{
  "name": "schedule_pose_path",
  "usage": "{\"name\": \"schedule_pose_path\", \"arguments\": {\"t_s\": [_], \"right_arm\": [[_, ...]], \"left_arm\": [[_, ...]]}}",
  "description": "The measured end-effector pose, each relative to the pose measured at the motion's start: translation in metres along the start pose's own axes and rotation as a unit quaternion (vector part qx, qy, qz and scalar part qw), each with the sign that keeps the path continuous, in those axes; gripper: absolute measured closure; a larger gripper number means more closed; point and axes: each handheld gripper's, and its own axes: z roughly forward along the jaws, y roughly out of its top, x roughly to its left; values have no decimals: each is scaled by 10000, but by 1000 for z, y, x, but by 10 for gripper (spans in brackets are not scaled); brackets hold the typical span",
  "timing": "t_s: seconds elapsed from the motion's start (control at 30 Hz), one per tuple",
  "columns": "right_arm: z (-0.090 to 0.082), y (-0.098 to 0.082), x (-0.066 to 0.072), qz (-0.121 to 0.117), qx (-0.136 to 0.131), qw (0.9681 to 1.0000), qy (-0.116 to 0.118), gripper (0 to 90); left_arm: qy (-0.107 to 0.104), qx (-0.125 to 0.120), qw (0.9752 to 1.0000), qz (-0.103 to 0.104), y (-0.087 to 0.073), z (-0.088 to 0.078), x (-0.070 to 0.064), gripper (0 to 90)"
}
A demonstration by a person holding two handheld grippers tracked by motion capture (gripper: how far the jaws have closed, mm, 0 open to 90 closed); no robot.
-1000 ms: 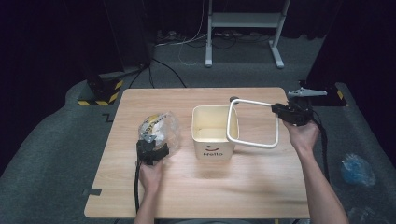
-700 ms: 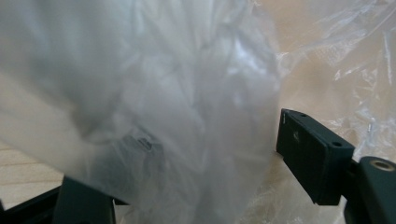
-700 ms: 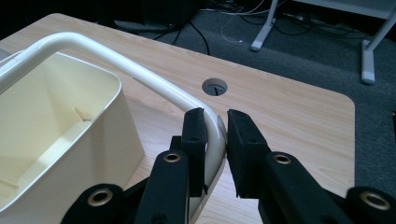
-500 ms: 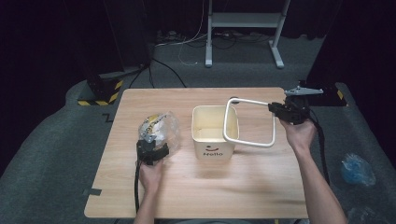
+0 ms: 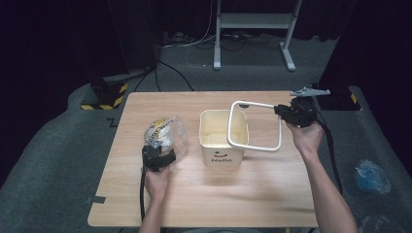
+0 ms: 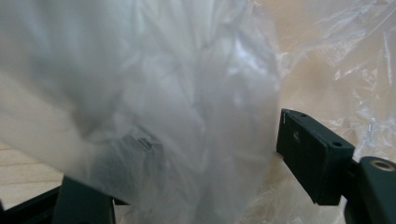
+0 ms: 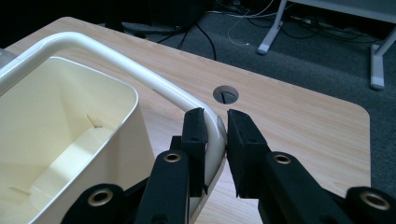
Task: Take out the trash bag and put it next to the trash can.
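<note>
Roughly midway: right gripper (image 5: 284,111) fingers clenched on white frame (image 5: 255,125), raised at 3 o'clock of cream bin (image 5: 221,145) at bench (image 5: 252,194) centre; left gripper (image 5: 158,158) fingers grasping plastic bag (image 5: 167,136) at 9 o'clock; bin unlined, bagging & refitting frame left.

We see a cream bin (image 5: 223,141) with dark lettering, its white frame (image 5: 256,124) lifted; a clear plastic bag (image 5: 167,138) showing yellow and white inside; black grippers (image 5: 158,156); pale woodgrain table (image 5: 204,199); yellow-and-black striped tape (image 5: 104,97) beyond.
</note>
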Motion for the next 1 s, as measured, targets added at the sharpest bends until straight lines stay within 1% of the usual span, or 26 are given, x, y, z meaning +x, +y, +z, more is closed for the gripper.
{"name": "schedule_pose_path", "arguments": {"t_s": [0.37,0.8,1.0], "right_arm": [[4,6,9,-74,-18,9999,66,779],[10,8,12,-7,-6,9999,152,780],[10,12,16,-53,-13,9999,153,780]], "left_arm": [[-12,-5,10000,-9,0,0,0,300],[-12,-3,10000,-6,0,0,0,300],[-16,-15,10000,-26,0,0,0,300]]}}
